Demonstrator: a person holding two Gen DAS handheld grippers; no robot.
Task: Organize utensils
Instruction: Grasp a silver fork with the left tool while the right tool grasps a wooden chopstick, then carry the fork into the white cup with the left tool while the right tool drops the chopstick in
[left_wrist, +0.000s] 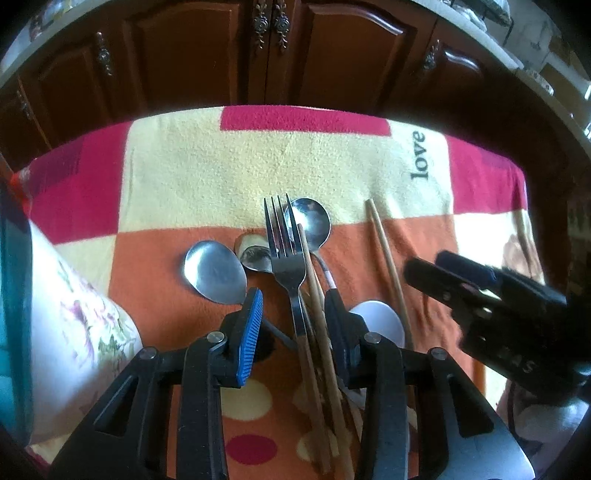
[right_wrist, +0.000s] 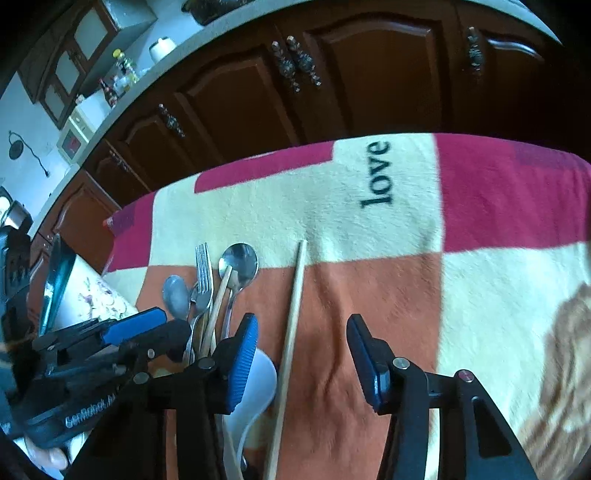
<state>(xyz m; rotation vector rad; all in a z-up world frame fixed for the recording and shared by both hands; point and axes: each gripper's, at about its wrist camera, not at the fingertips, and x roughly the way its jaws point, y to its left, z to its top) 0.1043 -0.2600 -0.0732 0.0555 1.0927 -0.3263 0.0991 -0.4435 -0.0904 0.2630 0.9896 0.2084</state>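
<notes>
Blanket (left_wrist: 207, 173), fork (left_wrist: 286, 254) tines toward cabinets (left_wrist: 192, 48)

Black grippers (left_wrist: 293, 314) — ribbed blue pads (left_wrist: 250, 336), silver screws — white lettering.

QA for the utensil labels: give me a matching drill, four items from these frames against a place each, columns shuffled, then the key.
Items
1. fork
2. lone chopstick
3. white spoon
4. left gripper

Places
A. by itself on the orange patch, apart from the pile
B. open, jaws on either side of the pile's handles
C. on top of the pile, tines toward the cabinets
D. bowl just beside the right gripper's blue pad

Pairs: 1-C, 2-A, 3-D, 4-B
</notes>
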